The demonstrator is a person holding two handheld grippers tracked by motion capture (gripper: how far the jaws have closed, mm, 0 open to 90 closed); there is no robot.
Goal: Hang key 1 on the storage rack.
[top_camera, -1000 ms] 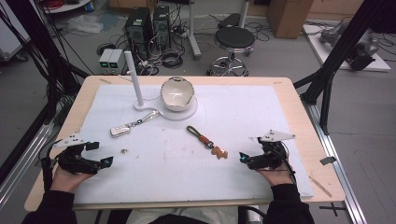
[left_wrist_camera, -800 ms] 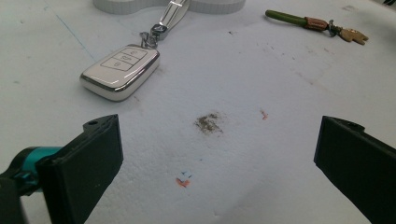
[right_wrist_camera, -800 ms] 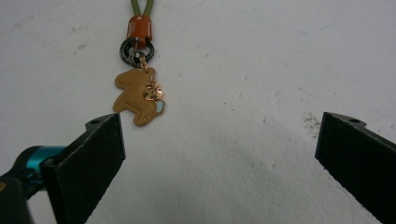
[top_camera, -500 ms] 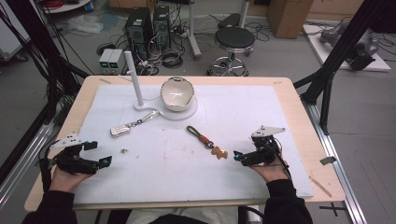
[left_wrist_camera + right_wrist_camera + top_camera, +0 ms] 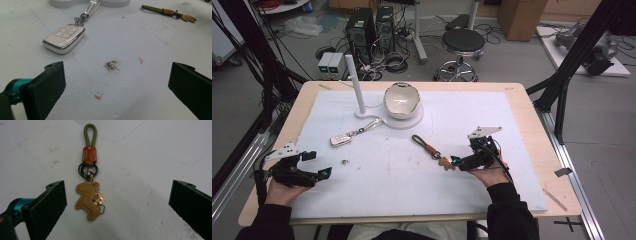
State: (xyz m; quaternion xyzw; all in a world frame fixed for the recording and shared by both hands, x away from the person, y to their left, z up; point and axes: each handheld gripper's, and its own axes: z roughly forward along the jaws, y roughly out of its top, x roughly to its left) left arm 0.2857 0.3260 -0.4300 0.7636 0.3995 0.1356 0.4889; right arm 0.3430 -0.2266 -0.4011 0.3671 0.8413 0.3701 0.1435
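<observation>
So far nothing has been lifted: the white mat covering the table carries everything where it lies. At the far centre sits the bowl on its round white base, with a white post just left of it. A white car key fob rests left of centre, its strap running toward the base. The keychain, with its green loop, orange tab, rings and tan leather charm, lies flat near the right. The right gripper is lined up on it, jaws spread wide with the charm between them and not touching, so the grasp looks about to start. The left gripper waits near the left edge, jaws likewise apart and empty.
</observation>
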